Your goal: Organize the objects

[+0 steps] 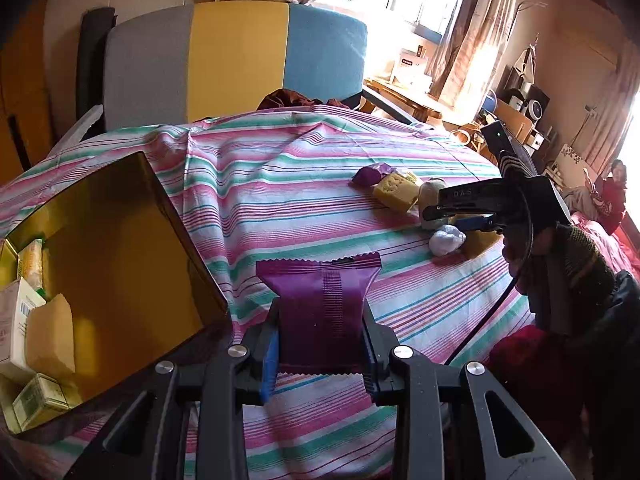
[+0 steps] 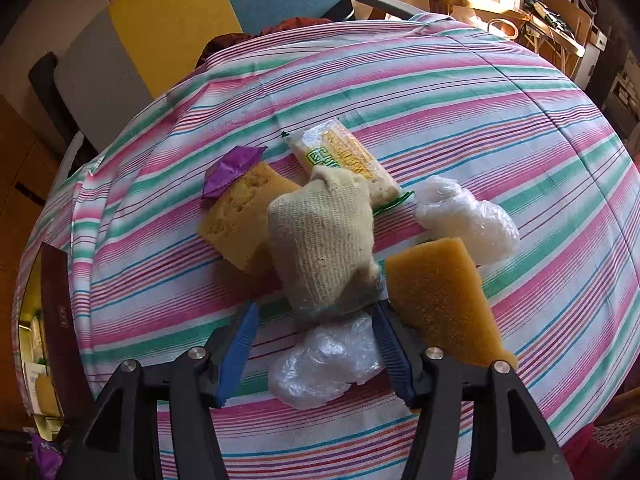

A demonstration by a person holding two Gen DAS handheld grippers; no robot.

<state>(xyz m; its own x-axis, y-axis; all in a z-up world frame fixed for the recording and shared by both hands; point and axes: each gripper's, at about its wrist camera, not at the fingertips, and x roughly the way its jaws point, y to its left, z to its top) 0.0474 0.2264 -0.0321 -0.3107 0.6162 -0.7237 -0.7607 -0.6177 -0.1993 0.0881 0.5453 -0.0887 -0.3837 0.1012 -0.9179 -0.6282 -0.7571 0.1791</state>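
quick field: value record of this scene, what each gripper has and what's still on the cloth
left gripper: jaws shut on purple foil snack packet
right gripper: jaws open around crumpled clear plastic bag
container: gold tin box, open, already holding items
surface: pink and green striped cloth
loose pile: beige knitted glove, two yellow sponges, cracker packet

Left hand-held gripper (image 1: 320, 354) clamped, right hand-held gripper (image 2: 316, 354) seemingly spread apart

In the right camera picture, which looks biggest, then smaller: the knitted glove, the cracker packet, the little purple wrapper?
1. Knitted glove, biggest, though it lies nearest the camera, which helps.
2. Cracker packet, partly hidden under the glove.
3. Purple wrapper, smallest.
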